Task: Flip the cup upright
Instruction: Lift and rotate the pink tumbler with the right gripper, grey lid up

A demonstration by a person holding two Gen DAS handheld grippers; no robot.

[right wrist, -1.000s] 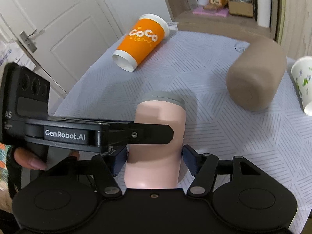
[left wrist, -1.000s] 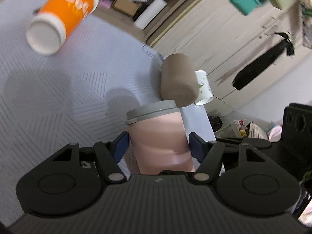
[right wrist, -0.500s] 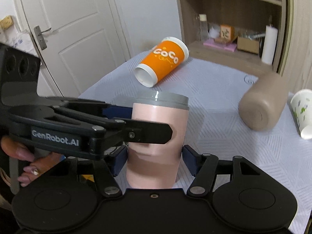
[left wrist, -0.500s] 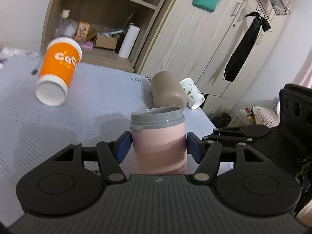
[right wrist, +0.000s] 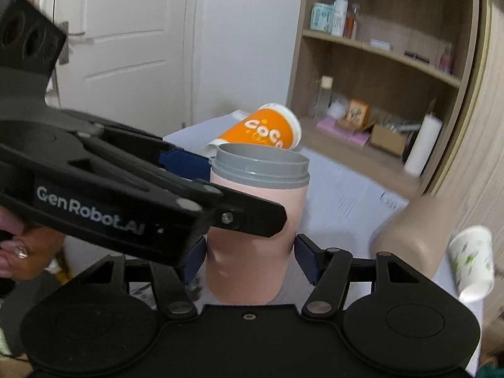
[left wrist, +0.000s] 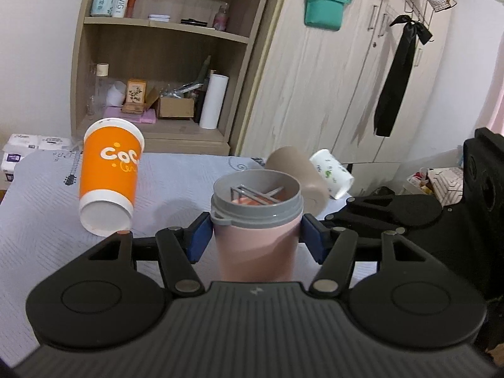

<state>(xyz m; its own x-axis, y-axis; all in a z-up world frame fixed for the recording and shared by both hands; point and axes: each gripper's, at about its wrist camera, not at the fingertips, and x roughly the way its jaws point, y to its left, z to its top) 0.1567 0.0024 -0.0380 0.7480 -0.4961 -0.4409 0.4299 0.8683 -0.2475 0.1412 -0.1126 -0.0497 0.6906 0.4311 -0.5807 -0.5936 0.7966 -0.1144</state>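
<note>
A pink cup with a grey rim (left wrist: 256, 233) stands mouth-up between the blue pads of my left gripper (left wrist: 256, 236), which is shut on its sides. My right gripper (right wrist: 249, 258) is shut on the same pink cup (right wrist: 255, 236) lower down, from the other side. The left gripper's black body (right wrist: 126, 198) crosses in front of the cup in the right wrist view. The cup's base is hidden, so I cannot tell whether it touches the table.
An orange paper cup (left wrist: 108, 176) lies on its side on the grey tablecloth (left wrist: 44, 233). A tan cup (left wrist: 299, 176) and a white printed cup (left wrist: 330, 173) lie on their sides at the right. Shelves (left wrist: 163, 63) and a wardrobe (left wrist: 330, 78) stand behind.
Both grippers have turned the pink cup from tilted forward to upright, so its open mouth now shows. The views swung up from the table toward the shelves.
</note>
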